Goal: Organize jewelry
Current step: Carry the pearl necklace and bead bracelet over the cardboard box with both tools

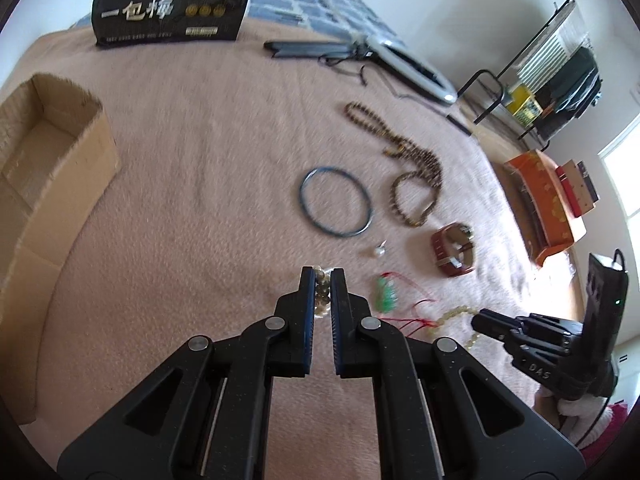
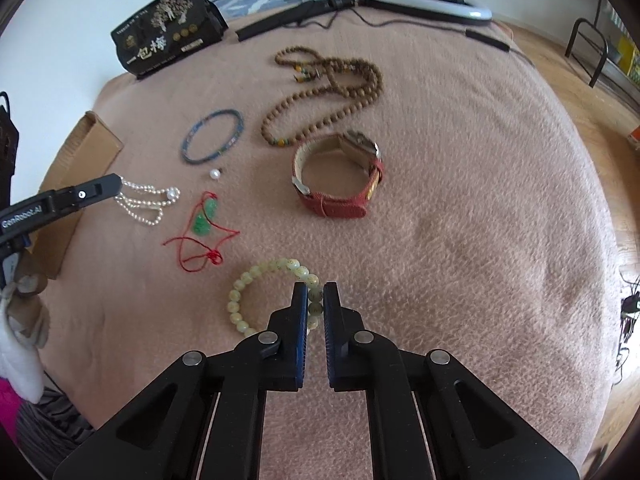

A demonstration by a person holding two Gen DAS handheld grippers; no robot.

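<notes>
1. While your left tool (image 1: 323,276) pinches the pearl necklace (image 2: 146,204), its strands hang from the tips just above the pink blanket (image 2: 460,208), beside the cardboard box (image 1: 44,152).
2. Your right tool (image 2: 315,292) is clamped on the pale green bead bracelet (image 2: 256,280), which lies on the blanket directly before you.
3. You can read "GenRobot.AI" in white on the side of the left tool in the right wrist view, and "DAS" on the right tool (image 1: 486,322) in the left wrist view.
4. The black bag (image 2: 168,32) at the far edge carries large white Chinese characters, "一包梅", with three gold medallions beside them; the smaller print is too fine to read.
5. Between the two tools you have a jade pendant on red cord (image 2: 204,220) and a loose pearl (image 2: 215,174).
6. Farther out lie a blue bangle (image 2: 212,136), a long brown bead necklace (image 2: 332,92) and a red-strapped watch (image 2: 340,176), each apart from the others.
</notes>
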